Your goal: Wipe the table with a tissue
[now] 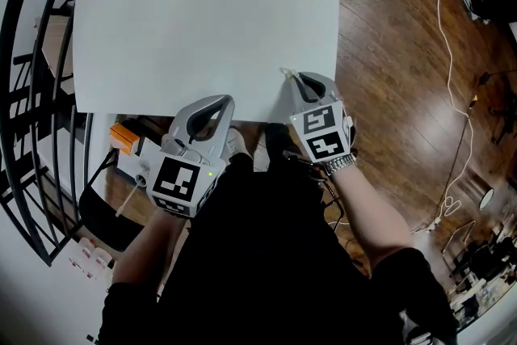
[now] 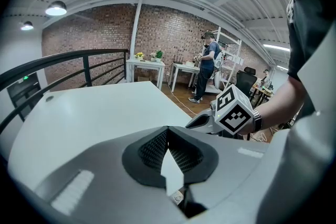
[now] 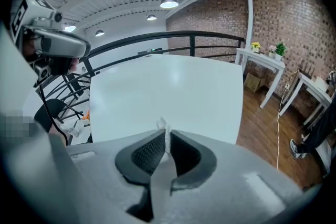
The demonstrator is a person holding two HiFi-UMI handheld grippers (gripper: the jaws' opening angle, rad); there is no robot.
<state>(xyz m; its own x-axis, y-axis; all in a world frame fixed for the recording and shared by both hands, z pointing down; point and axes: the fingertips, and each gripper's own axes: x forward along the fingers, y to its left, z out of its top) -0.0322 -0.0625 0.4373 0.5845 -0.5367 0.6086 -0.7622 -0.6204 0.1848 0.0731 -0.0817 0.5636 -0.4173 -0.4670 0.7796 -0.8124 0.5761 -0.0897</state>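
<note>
The white table fills the upper head view, its near edge just in front of both grippers. My right gripper is shut on a small twisted piece of white tissue, held over the table's near right edge. In the right gripper view the tissue pokes up between the closed jaws of that gripper, with the table beyond. My left gripper hovers at the near edge, to the left of the right one. Its jaws meet with nothing between them. The right gripper shows beside it.
A black railing curves along the table's left side. Wooden floor with a white cable lies to the right. An orange item sits below the near left corner. Far off, a person stands near white desks.
</note>
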